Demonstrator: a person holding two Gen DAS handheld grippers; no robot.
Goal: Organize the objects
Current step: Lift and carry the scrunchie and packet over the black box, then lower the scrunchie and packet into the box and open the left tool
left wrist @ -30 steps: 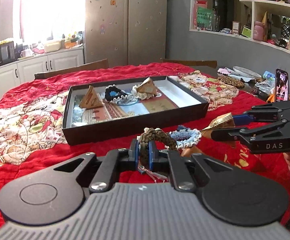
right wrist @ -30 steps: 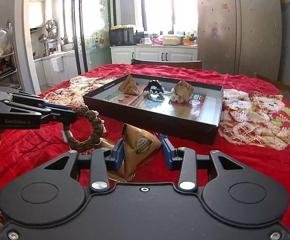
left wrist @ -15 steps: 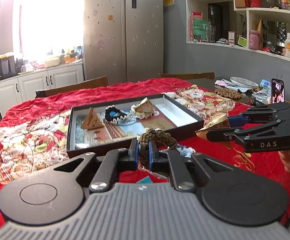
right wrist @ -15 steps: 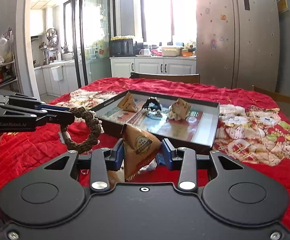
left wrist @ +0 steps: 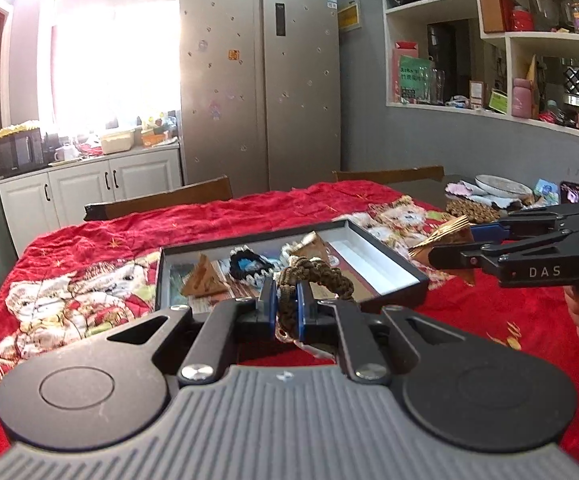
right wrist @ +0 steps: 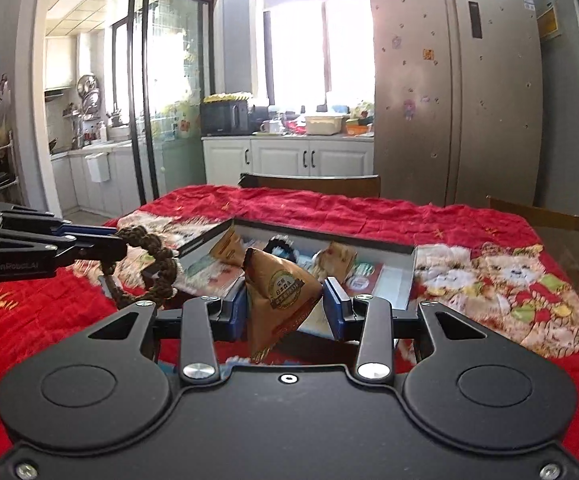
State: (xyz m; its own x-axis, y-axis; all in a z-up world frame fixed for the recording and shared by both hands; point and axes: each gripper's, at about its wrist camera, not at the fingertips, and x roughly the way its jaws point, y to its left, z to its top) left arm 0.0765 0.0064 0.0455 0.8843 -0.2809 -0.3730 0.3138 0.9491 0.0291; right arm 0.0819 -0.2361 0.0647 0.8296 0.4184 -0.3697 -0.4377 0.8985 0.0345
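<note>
Left gripper [left wrist: 286, 300] fingers pinched tight, right gripper [right wrist: 285, 308] fingers clamped partway, both angled slightly downward.

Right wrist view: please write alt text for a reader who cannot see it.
The right gripper holds a brown pyramid packet above a red cloth, facing a dark tray of similar items. At left, the left gripper holds a braided brown ring.

Surface [left wrist: 101, 236] draped in a red cloth [right wrist: 369, 212] printed with cartoon animals. A shallow black tray [left wrist: 419, 280] rests on the cloth near its middle. At the far right edge, beyond the cloth, lie a plate [left wrist: 503, 186] and small clutter.
</note>
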